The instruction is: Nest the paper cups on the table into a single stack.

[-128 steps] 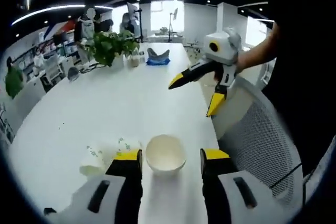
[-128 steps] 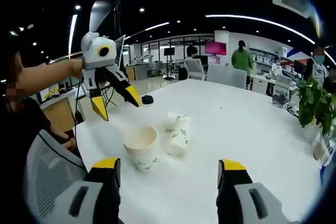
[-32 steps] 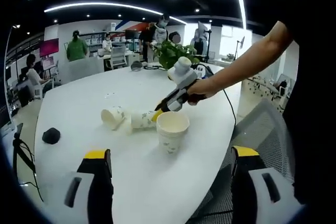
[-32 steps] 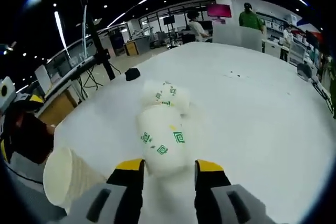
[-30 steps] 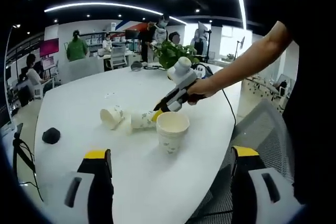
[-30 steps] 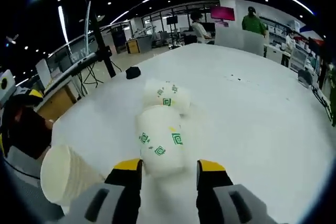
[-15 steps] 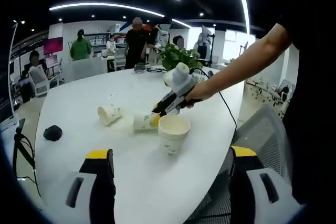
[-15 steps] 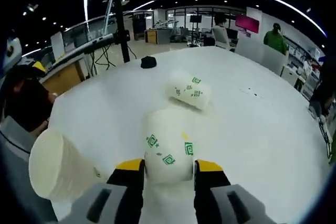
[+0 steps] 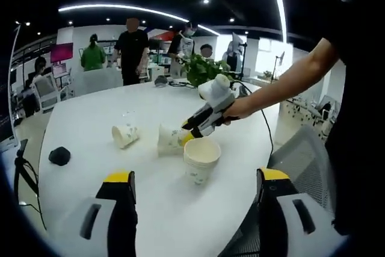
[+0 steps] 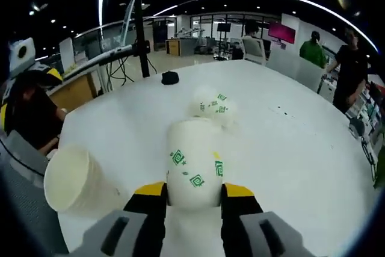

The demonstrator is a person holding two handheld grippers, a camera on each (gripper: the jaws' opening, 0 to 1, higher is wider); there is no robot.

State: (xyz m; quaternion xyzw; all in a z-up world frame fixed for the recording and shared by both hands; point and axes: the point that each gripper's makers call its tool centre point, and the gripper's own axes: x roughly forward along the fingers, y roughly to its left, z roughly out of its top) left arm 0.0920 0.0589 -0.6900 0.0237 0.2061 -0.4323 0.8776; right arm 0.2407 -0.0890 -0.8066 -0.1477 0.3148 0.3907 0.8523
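Right gripper (image 10: 192,194): seen at lower centre of the right gripper view; jaws are closed on a tilted held cup (image 10: 194,167).
Cup stack (image 10: 75,182): located at lower left of that view, just beside the held cup; its mouth is turned toward the camera.
Lying cup (image 10: 212,106): placed on its side above centre, past the held cup.
Left gripper (image 9: 194,186): jaws are spread wide at the bottom of the left gripper view, with nothing between them.
Table (image 9: 90,121): white; all the cups are carried on it or held over it.

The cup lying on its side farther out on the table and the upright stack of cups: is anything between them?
Yes. In the left gripper view, a cup held in the right claw sits between the lying cup and the upright stack.
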